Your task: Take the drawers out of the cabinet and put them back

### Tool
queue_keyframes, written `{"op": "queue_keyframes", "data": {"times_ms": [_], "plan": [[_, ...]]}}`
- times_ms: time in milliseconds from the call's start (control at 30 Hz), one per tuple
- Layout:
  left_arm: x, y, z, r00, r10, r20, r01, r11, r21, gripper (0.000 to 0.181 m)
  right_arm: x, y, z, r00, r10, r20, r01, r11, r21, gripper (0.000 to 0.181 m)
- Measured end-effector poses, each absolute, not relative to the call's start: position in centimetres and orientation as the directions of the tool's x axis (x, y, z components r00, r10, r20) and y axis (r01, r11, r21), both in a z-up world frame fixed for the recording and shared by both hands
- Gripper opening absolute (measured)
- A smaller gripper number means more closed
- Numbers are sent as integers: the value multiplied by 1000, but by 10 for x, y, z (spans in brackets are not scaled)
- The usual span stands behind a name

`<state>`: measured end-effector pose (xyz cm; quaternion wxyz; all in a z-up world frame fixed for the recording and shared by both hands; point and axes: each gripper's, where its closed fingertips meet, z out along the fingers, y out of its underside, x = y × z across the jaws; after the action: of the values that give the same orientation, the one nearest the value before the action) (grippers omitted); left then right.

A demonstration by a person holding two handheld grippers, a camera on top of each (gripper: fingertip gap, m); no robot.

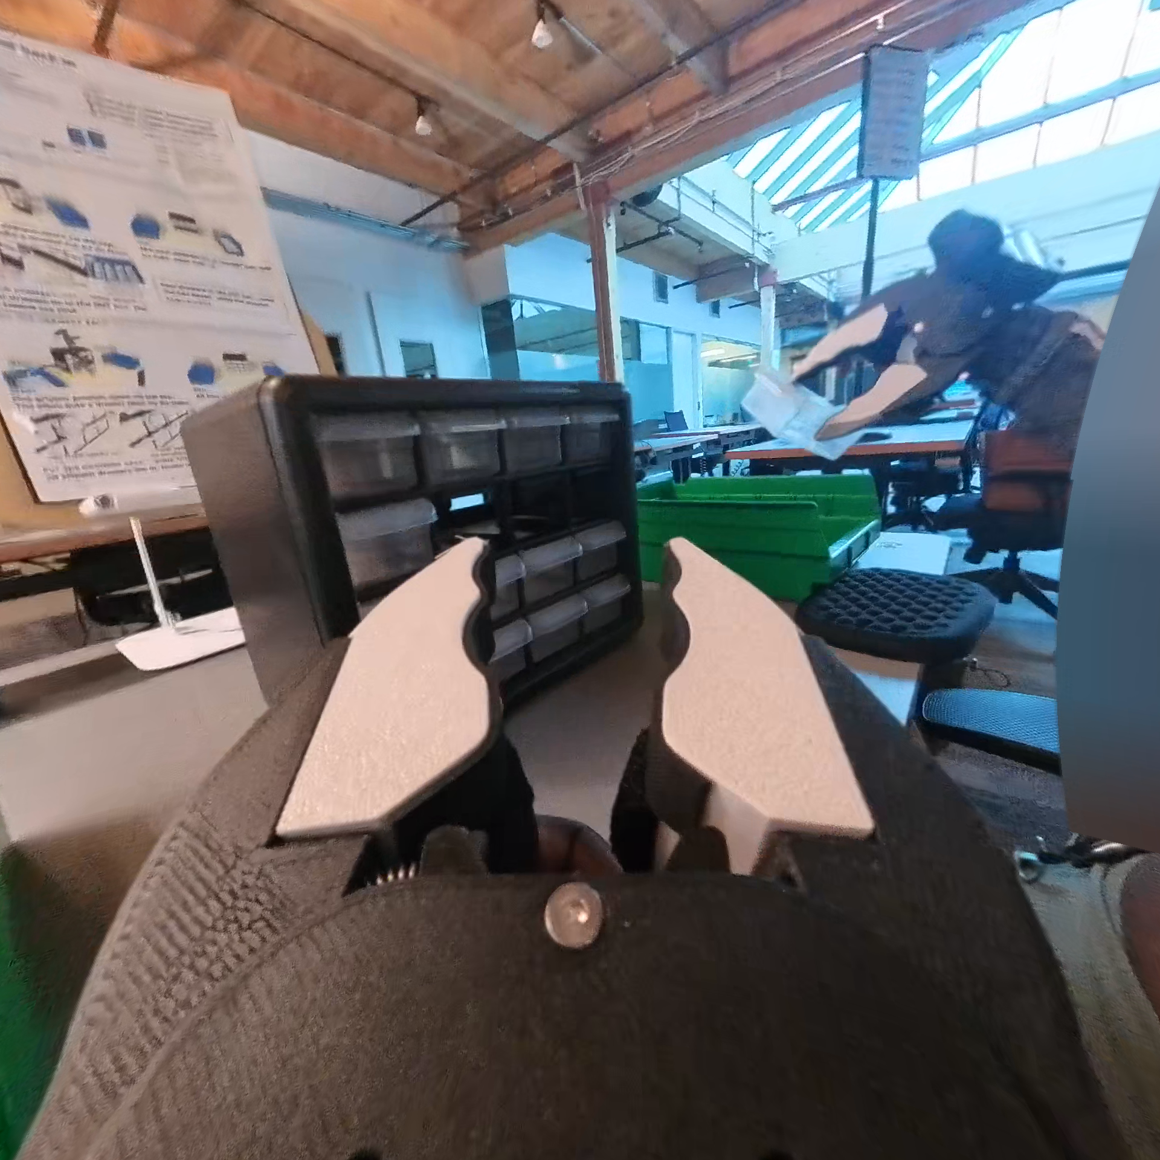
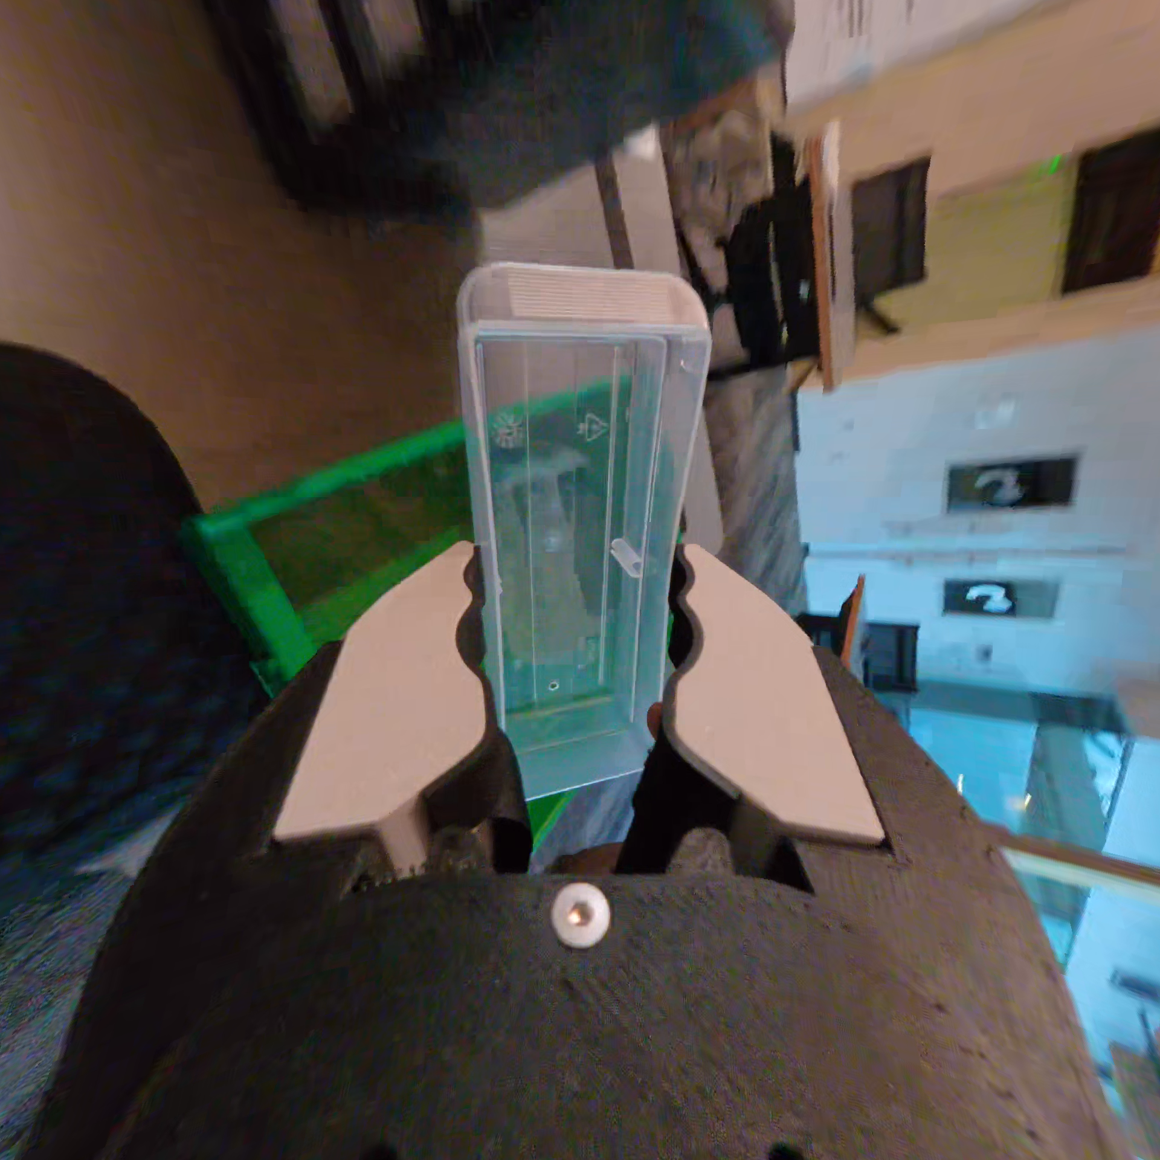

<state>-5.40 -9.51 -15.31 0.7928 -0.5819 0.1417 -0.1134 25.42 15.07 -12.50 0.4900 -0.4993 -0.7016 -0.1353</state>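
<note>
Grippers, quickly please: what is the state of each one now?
Left gripper: open, holding nothing, facing the black plastic drawer cabinet.
Right gripper: closed on a clear plastic drawer.

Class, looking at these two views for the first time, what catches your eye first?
In the right wrist view, a clear plastic drawer stands gripped between the right gripper. In the left wrist view, the open, empty left gripper faces the black cabinet, which has empty slots.

Black cabinet (image 1: pixel 414 502) upright on table, several middle slots empty; one clear plastic drawer (image 2: pixel 577 533) out, held lengthwise, empty.
</note>
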Motion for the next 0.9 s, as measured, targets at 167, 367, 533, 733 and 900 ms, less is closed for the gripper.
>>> {"op": "queue_keyframes", "data": {"times_ms": [167, 367, 533, 733, 900], "plan": [[-50, -93, -158, 930, -345, -126, -18, 300, -954, 50, 282, 200, -185, -104, 646, 756, 902, 382, -202, 57], [-51, -94, -158, 932, -341, -122, -10, 312, -950, 50, 271, 229, -245, -281, 719, 636, 921, 387, -31, 57], [-55, -97, -156, 937, -331, -106, 10, 330, -944, 50, 269, 245, -271, -325, 769, 551, 924, 383, 10, 58], [-54, -97, -156, 938, -329, -114, 3, 333, -943, 50, 266, 254, -279, -352, 749, 562, 913, 406, 31, 60], [-54, -96, -157, 936, -335, -113, 4, 329, -944, 50, 268, 258, -278, -346, 738, 580, 916, 400, 37, 61]]}}
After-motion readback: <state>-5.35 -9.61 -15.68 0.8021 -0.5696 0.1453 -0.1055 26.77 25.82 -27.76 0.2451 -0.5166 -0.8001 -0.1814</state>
